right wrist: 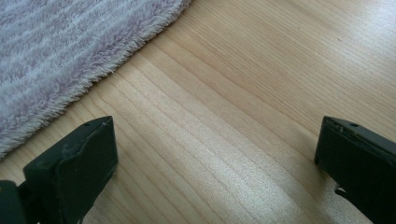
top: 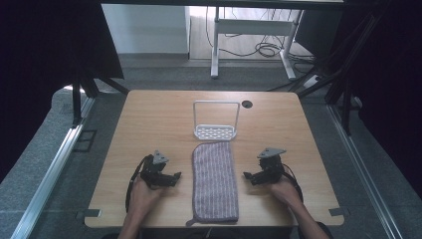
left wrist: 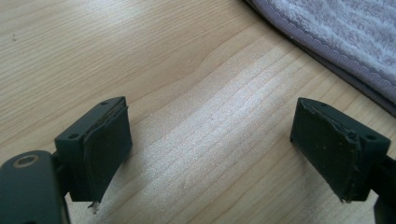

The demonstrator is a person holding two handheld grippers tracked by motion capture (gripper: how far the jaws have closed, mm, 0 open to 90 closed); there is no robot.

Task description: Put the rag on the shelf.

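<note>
Folded towel (top: 215,182) mid-surface (top: 149,119); left hand-held gripper (top: 175,177) and right hand-held gripper (top: 247,175) flank its long edges, jaws wide, empty, bare wood between.

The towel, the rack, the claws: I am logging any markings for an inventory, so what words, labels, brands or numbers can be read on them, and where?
None can be read.
Towel: stripes, no visible tag or print.
White rack: perforated base, no lettering visible.
Left claw and right claw: plain black, no markings visible.
Wooden table: wood grain, no text.

A folded striped purple towel (top: 215,183) lies flat before a white rack (top: 215,131).
</note>
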